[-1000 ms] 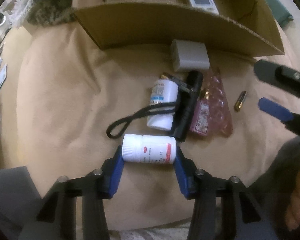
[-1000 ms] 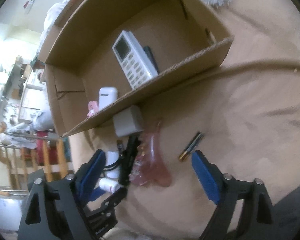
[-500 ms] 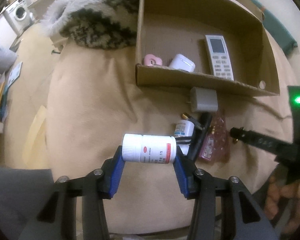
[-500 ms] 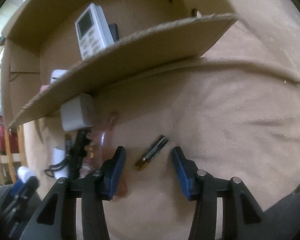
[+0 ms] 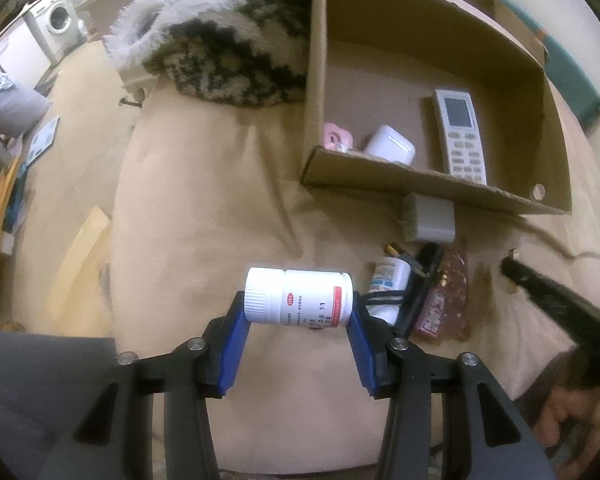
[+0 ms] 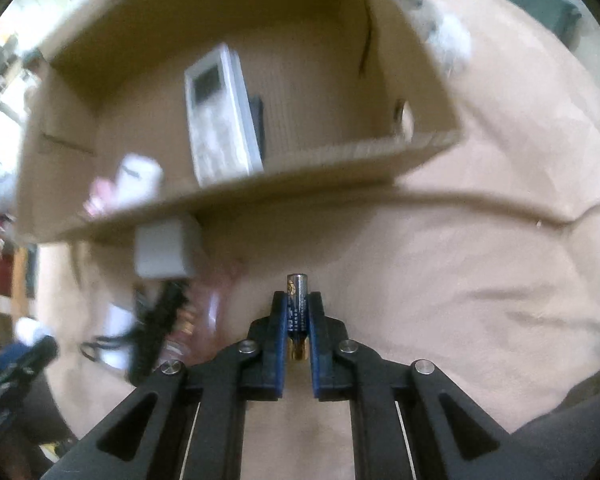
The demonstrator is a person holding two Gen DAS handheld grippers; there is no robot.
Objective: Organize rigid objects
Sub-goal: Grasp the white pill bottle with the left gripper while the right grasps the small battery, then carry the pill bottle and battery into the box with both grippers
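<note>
Left gripper (image 5: 298, 320): jaws clamped on white pill bottle (image 5: 298, 298), held sideways, cap at 9 o'clock; red-banded label, digits partly readable ("11"), other print too small.
Right gripper (image 6: 297, 312): jaws pinched together on battery (image 6: 297, 312), dark wrap, gold end, print unreadable.
Cardboard box (image 5: 420, 184) at 1 o'clock of bottle: holds white remote (image 5: 460, 136), white case (image 5: 390, 146), pink item (image 5: 337, 136).
Beige blanket (image 5: 204, 208) beneath; grey charger (image 5: 430, 218) against box front.

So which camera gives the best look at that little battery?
The right wrist view: the battery sits sharp and central, clamped between the right gripper's blue fingers. The left wrist view shows only that gripper's blurred dark tip; I can't make out the battery there.
</note>
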